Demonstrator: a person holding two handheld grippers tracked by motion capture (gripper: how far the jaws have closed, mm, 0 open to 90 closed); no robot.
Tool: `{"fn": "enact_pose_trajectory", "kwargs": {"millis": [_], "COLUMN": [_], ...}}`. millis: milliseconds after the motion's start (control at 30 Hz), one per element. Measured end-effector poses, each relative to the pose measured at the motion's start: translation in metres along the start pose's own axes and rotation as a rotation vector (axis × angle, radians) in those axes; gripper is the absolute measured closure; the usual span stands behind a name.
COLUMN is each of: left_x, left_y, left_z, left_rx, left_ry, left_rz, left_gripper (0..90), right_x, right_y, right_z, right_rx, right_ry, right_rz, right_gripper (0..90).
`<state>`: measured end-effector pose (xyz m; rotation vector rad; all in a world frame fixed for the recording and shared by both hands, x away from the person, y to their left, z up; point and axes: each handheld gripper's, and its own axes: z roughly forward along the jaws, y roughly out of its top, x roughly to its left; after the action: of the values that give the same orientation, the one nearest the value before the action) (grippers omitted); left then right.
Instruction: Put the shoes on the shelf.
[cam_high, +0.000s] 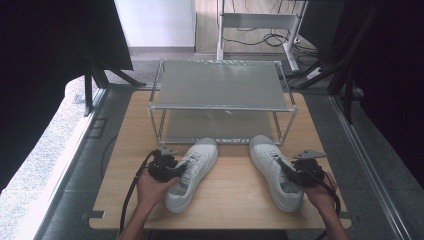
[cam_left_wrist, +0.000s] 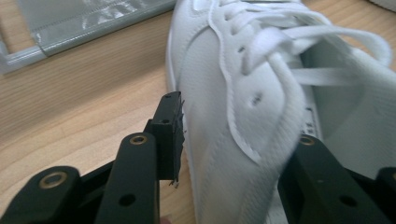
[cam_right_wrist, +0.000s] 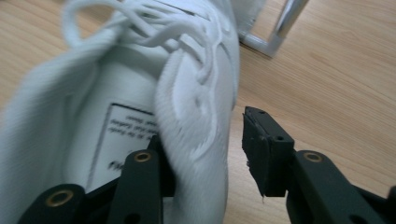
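Our left tool (cam_high: 175, 169) has its jaws apart and straddling the collar wall of the left shoe (cam_high: 192, 172), one jaw outside on the leather, the other inside the opening; they aren't yet pressed onto it. Our right tool (cam_high: 294, 175) mirrors this on the right shoe (cam_high: 274, 170): jaws apart, one inside by the printed insole label, the other outside with a clear gap to the side wall. Both shoes rest on the wooden table (cam_high: 235, 195), toes pointing toward the wire shelf rack (cam_high: 220, 95) just beyond them. We judge the step to be gripping each shoe by its collar, probably to lift it to the rack. To do it well, we push each tool deeper so the pads bite the firm padded rim, keep the laces (cam_left_wrist: 327, 35) out of the jaws, then close evenly before lifting.
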<state>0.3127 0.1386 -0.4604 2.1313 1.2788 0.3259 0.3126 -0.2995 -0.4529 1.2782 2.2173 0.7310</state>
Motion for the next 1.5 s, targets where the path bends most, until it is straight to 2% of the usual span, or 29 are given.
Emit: {"fn": "enact_pose_trajectory", "kwargs": {"millis": [133, 267, 433, 533, 733, 867, 1067, 1200, 1367, 1500], "left_x": [-0.005, -0.010, -0.007, -0.006, -0.005, -0.005, -0.005, -0.003, 0.000, 0.004], "left_y": [0.001, 0.001, 0.001, 0.000, -0.001, -0.002, -0.002, -0.002, -0.003, -0.006], "left_z": [0.006, 0.014, 0.014, 0.013, 0.013, 0.013, 0.012, 0.009, 0.005, 0.002], "left_rx": [0.016, 0.038, 0.033, 0.026, 0.016, 0.008, -0.007, -0.026, -0.051, -0.077], "left_ry": [0.043, 0.091, 0.081, 0.077, 0.069, 0.069, 0.066, 0.046, 0.014, -0.014], "left_rz": [0.026, 0.056, 0.036, 0.025, 0.016, 0.011, 0.004, 0.001, -0.019, -0.029], "left_gripper": [67.3, 76.7, 79.5, 80.2, 80.4, 81.2, 82.4, 83.1, 83.6, 84.0], "right_x": [-0.002, -0.003, -0.005, -0.003, -0.005, -0.006, -0.012, -0.015, -0.022, -0.023], "right_y": [0.002, 0.004, 0.006, 0.008, 0.009, 0.010, 0.007, 0.005, -0.001, -0.004], "right_z": [0.008, 0.011, 0.017, 0.020, 0.023, 0.025, 0.025, 0.024, 0.021, 0.015], "right_rx": [0.015, 0.032, 0.066, 0.090, 0.112, 0.129, 0.113, 0.095, 0.045, 0.000], "right_ry": [-0.008, 0.014, 0.023, 0.006, 0.016, 0.002, 0.015, 0.038, 0.081, 0.067], "right_rz": [0.020, 0.026, 0.027, 0.005, 0.015, 0.015, 0.059, 0.080, 0.133, 0.133], "right_gripper": [64.1, 70.1, 71.2, 73.0, 76.2, 81.9, 85.9, 85.9, 86.0, 86.1]}}
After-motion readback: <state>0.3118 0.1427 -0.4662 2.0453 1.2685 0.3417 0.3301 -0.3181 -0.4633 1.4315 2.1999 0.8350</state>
